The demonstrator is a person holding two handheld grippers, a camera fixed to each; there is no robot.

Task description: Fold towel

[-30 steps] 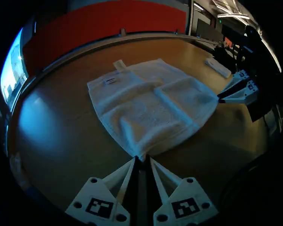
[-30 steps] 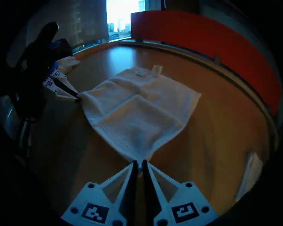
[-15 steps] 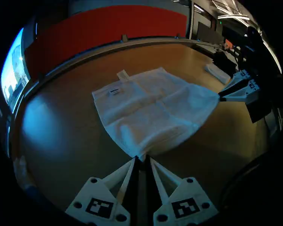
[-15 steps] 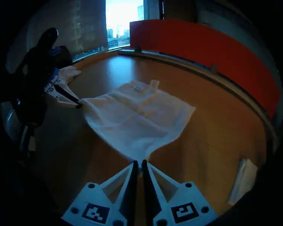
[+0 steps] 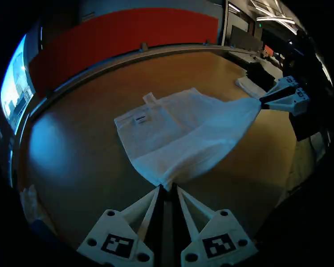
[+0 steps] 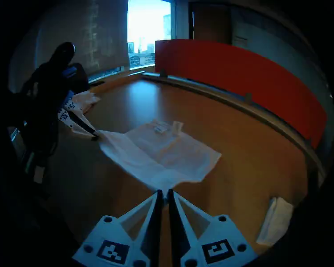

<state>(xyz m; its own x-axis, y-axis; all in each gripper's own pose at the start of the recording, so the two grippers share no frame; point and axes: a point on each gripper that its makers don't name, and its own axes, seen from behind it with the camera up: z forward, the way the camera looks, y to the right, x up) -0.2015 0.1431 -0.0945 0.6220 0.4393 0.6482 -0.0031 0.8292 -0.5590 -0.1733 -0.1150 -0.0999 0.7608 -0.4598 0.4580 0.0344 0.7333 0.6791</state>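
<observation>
A wide wooden table (image 5: 78,147) stands in a dim office. A long red partition (image 5: 122,35) runs behind its far edge, a bright window (image 6: 147,31) shows city buildings, and strip lights (image 5: 269,18) glow on the ceiling.

1 white towel (image 5: 185,133) is stretched between 2 grippers. The left gripper (image 5: 168,187) has its jaws pressed together on 1 near corner, and the right gripper (image 5: 261,103) pinches the other near corner the same way. The far half of the towel lies on the table, with 1 label (image 5: 140,118) and 1 loop tab (image 5: 148,98) showing.

A second ago the towel lay almost flat and creased. Now its near edge is raised off the wood and pulled taut, and both cameras sit higher above the table.

Also on the table is 1 folded white cloth (image 6: 276,220) near the right edge. Behind the left gripper there is what seems to be 1 more crumpled cloth (image 6: 84,99), though the light there is too poor to be sure.
</observation>
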